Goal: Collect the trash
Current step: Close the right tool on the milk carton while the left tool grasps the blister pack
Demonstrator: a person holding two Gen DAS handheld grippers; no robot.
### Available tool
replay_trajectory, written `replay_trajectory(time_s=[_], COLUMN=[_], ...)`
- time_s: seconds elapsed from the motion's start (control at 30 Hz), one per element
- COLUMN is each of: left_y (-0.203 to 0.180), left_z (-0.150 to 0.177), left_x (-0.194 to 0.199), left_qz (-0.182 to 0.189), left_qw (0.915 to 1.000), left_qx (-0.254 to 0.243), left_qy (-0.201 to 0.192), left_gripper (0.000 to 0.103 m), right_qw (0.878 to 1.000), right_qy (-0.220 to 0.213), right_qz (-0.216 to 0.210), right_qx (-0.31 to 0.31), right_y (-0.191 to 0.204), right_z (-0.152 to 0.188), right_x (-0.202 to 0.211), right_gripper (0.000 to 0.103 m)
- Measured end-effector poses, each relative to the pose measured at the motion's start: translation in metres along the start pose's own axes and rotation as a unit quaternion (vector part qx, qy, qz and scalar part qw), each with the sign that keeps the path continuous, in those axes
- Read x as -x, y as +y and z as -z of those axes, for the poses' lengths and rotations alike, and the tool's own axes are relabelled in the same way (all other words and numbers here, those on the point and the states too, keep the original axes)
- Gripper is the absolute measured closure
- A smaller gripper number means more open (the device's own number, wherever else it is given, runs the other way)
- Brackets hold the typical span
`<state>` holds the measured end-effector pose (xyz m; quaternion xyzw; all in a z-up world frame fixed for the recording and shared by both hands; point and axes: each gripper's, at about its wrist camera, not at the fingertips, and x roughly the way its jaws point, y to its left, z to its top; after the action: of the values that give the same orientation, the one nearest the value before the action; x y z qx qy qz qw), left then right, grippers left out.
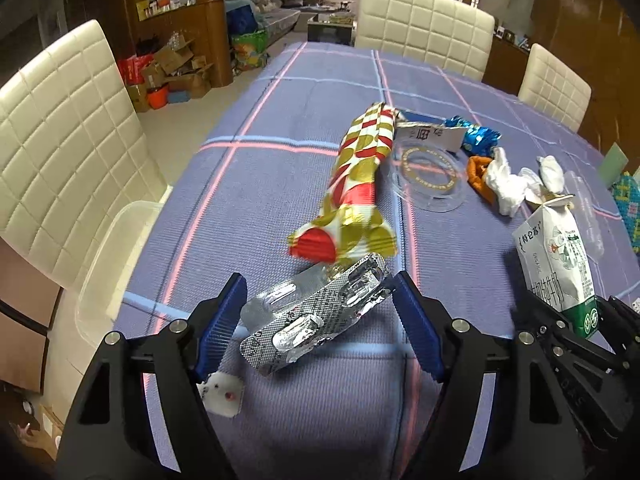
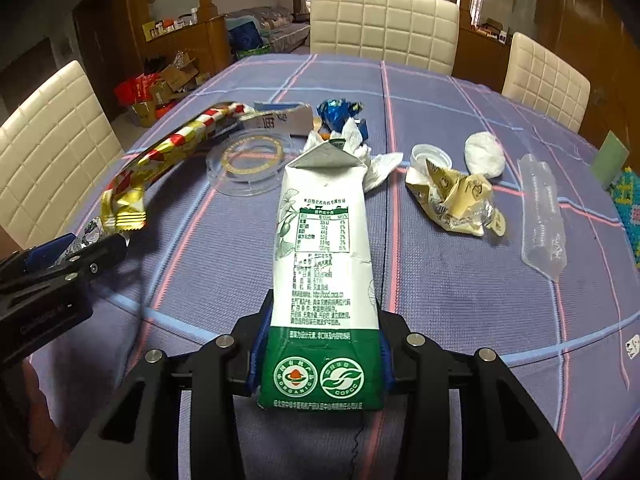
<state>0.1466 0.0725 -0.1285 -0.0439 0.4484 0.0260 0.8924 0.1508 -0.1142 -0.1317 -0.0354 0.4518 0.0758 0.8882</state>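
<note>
Trash pickup on both sides: left tongs lining up, right tongs loaded.

Left wrist view: left gripper [image 1: 316,316] spread wide, blue pads either side of the foil blister pack [image 1: 316,316] at 6 o'clock on the plaid table [image 1: 280,184], touching neither side; gold-and-red wrapper [image 1: 356,184] just beyond at 12. Next, I'd say: close on the pack. Right wrist view: right gripper [image 2: 320,356] clamped on the milk carton [image 2: 322,264], dead centre, ready for binning; crumpled yellow wrapper [image 2: 454,200] waits at 2 o'clock.

A home dining room.
Padded chairs [image 2: 384,24] ring a clothed table [image 2: 460,280]; sofa [image 1: 276,8] and window behind.
</note>
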Motion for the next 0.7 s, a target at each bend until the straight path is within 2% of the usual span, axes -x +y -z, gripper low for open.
replay_trajectory(time_s=[0.43, 0.7], left_y=[0.024, 0.057], left_z=[0.017, 0.025], left_x=[0.043, 0.055], left_qz=[-0.005, -0.023], left_qw=[0.9995, 0.9987], left_qx=[0.007, 0.021], left_qy=[-0.031, -0.041], left_gripper=[0.029, 0.028], right_qw=[0.999, 0.998], right_qy=[-0.03, -0.028], right_qz=[-0.003, -0.019], right_qx=[0.026, 0.051], right_y=[0.034, 0.07], right_z=[0.008, 0.004], right_x=[0.036, 0.037], right_gripper=[0.062, 0.062])
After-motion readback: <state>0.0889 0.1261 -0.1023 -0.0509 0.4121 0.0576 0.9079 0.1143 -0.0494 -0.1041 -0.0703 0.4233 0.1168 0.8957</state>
